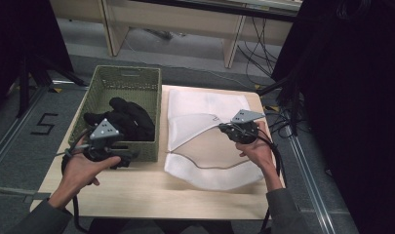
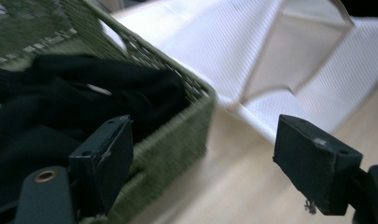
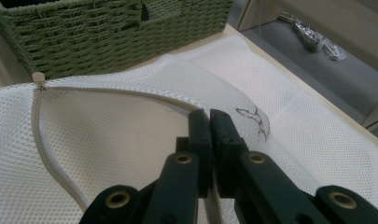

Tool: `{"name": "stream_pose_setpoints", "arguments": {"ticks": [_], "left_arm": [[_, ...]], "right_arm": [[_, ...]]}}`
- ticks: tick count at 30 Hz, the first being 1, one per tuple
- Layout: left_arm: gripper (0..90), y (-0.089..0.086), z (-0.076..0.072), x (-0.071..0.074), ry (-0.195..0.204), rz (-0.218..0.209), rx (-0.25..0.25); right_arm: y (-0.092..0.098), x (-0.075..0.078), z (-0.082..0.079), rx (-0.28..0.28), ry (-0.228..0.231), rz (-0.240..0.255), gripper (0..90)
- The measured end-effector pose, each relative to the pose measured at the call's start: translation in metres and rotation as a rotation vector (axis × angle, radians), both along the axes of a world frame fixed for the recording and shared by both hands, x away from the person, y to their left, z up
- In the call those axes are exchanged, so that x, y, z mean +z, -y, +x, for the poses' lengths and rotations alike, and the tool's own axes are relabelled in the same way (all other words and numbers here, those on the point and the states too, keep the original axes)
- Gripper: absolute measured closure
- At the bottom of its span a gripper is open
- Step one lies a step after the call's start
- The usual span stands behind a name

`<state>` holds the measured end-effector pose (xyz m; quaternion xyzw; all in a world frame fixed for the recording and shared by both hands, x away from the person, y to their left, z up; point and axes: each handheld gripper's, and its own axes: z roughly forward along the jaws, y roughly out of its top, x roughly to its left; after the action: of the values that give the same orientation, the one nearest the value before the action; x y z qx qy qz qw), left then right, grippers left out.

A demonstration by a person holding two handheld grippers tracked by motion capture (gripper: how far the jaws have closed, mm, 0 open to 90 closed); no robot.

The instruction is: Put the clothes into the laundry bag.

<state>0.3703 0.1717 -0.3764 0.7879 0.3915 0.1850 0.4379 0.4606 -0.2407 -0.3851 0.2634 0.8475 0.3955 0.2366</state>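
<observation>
A green woven basket stands on the left of the wooden table, with a black garment heaped inside it. A white mesh laundry bag lies to its right, mouth unzipped. My left gripper hovers at the basket's near right corner. In the left gripper view it is open with nothing between the jaws, above the basket wall and the black garment. My right gripper is shut on the bag's upper flap and holds it lifted. The right gripper view shows it pinching the mesh.
The bag's zipper pull lies near the basket wall. Bare wood runs along the table's front edge. Cables and desk legs sit on the floor behind the table, and a dark stand is at the left.
</observation>
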Motion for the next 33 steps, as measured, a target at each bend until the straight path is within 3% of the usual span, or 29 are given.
{"name": "stream_pose_setpoints", "arguments": {"ticks": [1,2,3,5,6,8,9,10,13,14,15,19,24,29,31,33], "left_arm": [[19.4,-0.005,0.011,0.007,0.002,0.009,0.04],[19.4,-0.007,0.017,0.008,0.01,0.004,0.053],[19.4,-0.009,0.024,0.01,0.001,0.024,0.07],[18.0,-0.014,0.037,0.011,-0.008,0.035,0.088],[16.9,-0.014,0.037,0.011,-0.008,0.035,0.088],[17.0,-0.02,0.05,0.012,-0.032,0.081,0.099],[17.0,-0.023,0.061,0.009,-0.043,0.082,0.118],[16.9,-0.023,0.069,0.007,-0.053,0.052,0.147],[15.9,-0.03,0.089,0.003,-0.078,0.075,0.165],[15.7,-0.03,0.095,0.0,-0.092,0.044,0.177],[15.3,-0.033,0.102,-0.001,-0.12,0.064,0.146],[15.6,-0.033,0.124,-0.005,-0.149,0.068,0.16],[15.6,-0.027,0.145,-0.011,-0.14,0.057,0.227],[15.5,-0.02,0.167,-0.027,-0.209,0.037,0.27],[15.5,-0.016,0.173,-0.033,-0.243,0.054,0.278],[15.1,-0.01,0.178,-0.041,-0.242,0.078,0.283]], "right_arm": [[0.001,0.0,0.001,0.011,0.007,-0.006,88.7],[0.002,0.0,0.002,0.008,0.025,-0.01,88.6],[0.002,0.0,0.001,-0.002,0.021,-0.005,88.7],[0.001,-0.001,-0.001,-0.012,-0.004,0.011,88.6],[0.001,-0.001,-0.001,-0.012,-0.004,0.011,88.6],[0.001,-0.001,0.0,-0.007,0.002,0.009,88.7],[0.001,-0.001,0.0,0.001,0.007,0.004,88.7],[0.002,-0.001,0.002,0.005,0.013,0.002,88.7],[0.002,-0.002,0.002,0.012,0.023,-0.006,88.6],[0.002,-0.002,0.003,0.013,0.021,-0.008,88.7],[0.002,-0.003,0.003,0.012,0.021,-0.005,88.6],[0.003,-0.004,0.003,0.008,0.011,-0.011,88.6],[0.004,-0.004,0.003,0.008,0.004,-0.011,88.6],[0.004,-0.006,0.004,0.011,0.022,-0.015,88.6],[0.003,-0.007,0.004,0.008,0.012,-0.011,88.6],[0.004,-0.007,0.003,-0.004,-0.007,-0.01,88.6]]}}
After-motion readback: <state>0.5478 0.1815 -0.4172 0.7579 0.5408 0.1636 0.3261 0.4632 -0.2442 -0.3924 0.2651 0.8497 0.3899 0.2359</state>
